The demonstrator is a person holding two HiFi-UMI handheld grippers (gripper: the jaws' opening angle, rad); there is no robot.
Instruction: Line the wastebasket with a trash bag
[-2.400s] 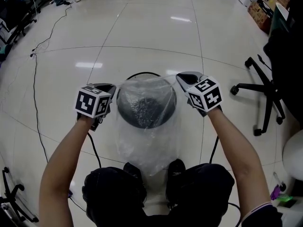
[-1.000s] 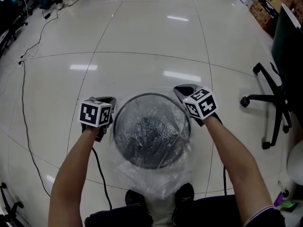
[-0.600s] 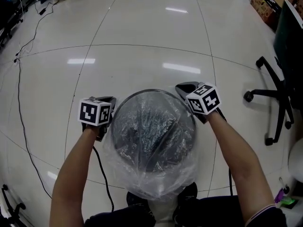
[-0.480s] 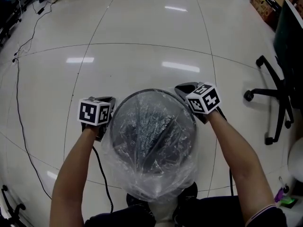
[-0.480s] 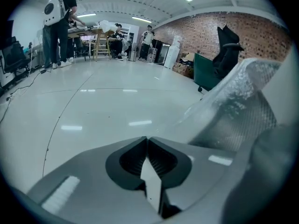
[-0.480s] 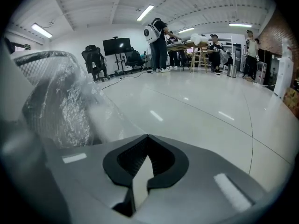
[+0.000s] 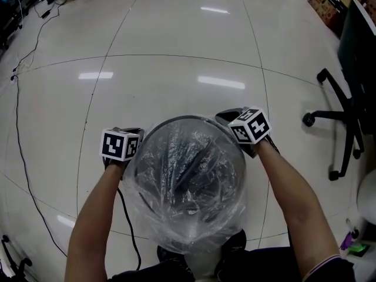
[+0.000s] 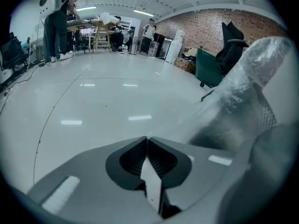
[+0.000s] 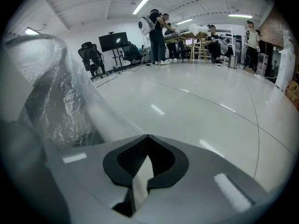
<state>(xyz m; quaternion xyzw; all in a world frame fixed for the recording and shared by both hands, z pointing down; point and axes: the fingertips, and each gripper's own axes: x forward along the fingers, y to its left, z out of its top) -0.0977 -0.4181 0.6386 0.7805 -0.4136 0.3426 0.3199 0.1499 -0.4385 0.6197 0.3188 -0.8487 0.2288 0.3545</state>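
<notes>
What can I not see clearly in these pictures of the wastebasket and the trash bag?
- Inside bottom of the wastebasket: head view, the crumpled shiny trash bag hides it.
- Wastebasket's base: head view, its own rim and the bag cover it.
- Fingers of the left gripper: head view, its marker cube covers them.
- How much bag the right gripper pinches: right gripper view, film too clear.

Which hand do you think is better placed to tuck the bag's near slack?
Left, probably: left gripper and right gripper both clamp the bag at the rim, but left sits nearer that slack.
</notes>
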